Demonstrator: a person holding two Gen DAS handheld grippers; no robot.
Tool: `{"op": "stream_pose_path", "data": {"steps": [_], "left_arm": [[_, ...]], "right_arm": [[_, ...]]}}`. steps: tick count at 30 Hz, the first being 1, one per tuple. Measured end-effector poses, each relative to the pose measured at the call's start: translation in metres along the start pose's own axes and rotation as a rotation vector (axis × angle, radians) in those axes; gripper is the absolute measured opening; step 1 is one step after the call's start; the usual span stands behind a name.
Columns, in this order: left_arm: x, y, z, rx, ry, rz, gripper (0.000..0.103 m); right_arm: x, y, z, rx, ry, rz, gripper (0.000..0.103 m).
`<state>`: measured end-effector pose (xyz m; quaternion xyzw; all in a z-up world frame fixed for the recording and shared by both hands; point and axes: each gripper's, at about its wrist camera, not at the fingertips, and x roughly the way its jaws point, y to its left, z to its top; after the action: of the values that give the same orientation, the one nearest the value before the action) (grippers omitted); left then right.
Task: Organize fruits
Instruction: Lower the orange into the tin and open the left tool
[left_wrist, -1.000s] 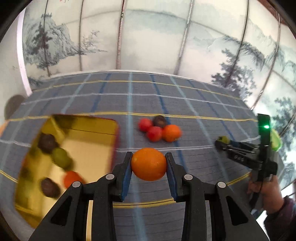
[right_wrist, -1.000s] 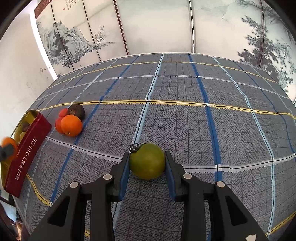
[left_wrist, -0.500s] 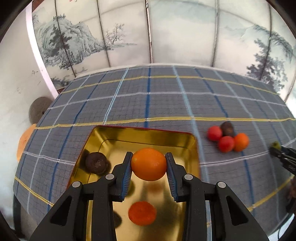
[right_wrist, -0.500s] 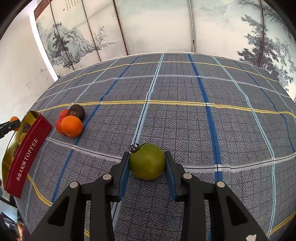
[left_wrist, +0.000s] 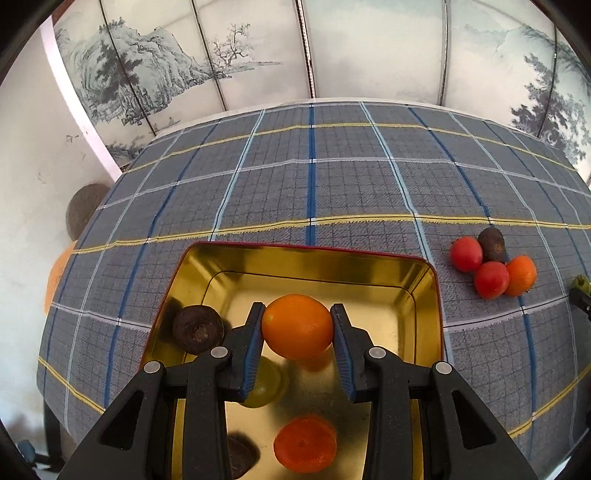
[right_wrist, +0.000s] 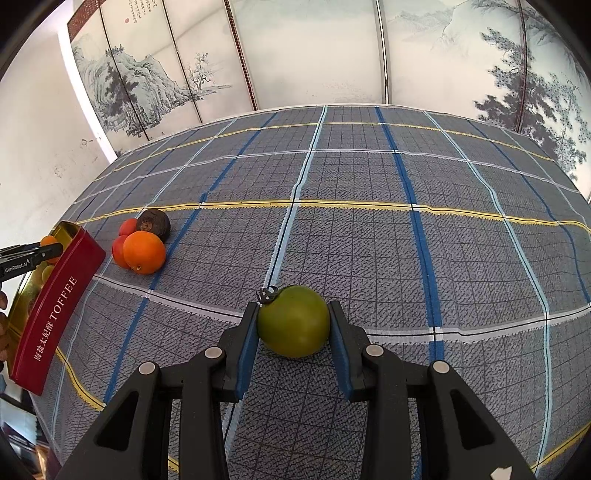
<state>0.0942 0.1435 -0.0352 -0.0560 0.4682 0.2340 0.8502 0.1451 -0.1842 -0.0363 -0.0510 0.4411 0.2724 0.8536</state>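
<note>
Left gripper (left_wrist: 297, 325): clamped on 1 smooth orange (left_wrist: 297, 326), held above the gold-lined red tin (left_wrist: 306, 264). Right gripper (right_wrist: 293, 320): clamped on 1 glossy green tomato (right_wrist: 293, 321), stem calyx attached, over the checked tablecloth (right_wrist: 369, 236).

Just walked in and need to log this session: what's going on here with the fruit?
A person with two handheld grippers is sorting fruit into a gold-lined red tin. The left gripper holds an orange above the tin, which already contains an orange fruit, two dark fruits and a yellowish one. The right gripper grips a green tomato over the plaid tablecloth. Four fruits sit clustered on the cloth beside the tin.
</note>
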Motion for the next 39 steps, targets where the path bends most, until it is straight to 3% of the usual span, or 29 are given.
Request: {"op": "stream_pose_path", "data": {"steps": [11, 13, 14, 17, 25, 39], "left_arm": [[0.013, 0.006, 0.001, -0.010, 0.040, 0.025, 0.038], [0.013, 0.008, 0.001, -0.019, 0.043, 0.027, 0.045], [0.013, 0.009, 0.001, -0.027, 0.036, 0.033, 0.054], [0.006, 0.010, 0.001, -0.035, -0.005, 0.067, 0.066], [-0.019, 0.006, -0.005, -0.032, -0.065, 0.085, 0.067], [-0.104, -0.008, -0.042, 0.017, -0.217, 0.104, 0.074]], "right_arm": [[0.000, 0.000, 0.000, -0.003, 0.001, -0.002, 0.034], [0.000, 0.000, 0.000, -0.003, 0.001, -0.003, 0.034], [0.000, 0.000, 0.000, -0.003, 0.001, -0.002, 0.034], [0.000, 0.000, 0.000, -0.003, 0.001, -0.003, 0.034], [0.001, 0.000, 0.000, -0.007, 0.002, -0.008, 0.034], [0.002, 0.011, 0.001, -0.064, 0.013, -0.067, 0.036]]}}
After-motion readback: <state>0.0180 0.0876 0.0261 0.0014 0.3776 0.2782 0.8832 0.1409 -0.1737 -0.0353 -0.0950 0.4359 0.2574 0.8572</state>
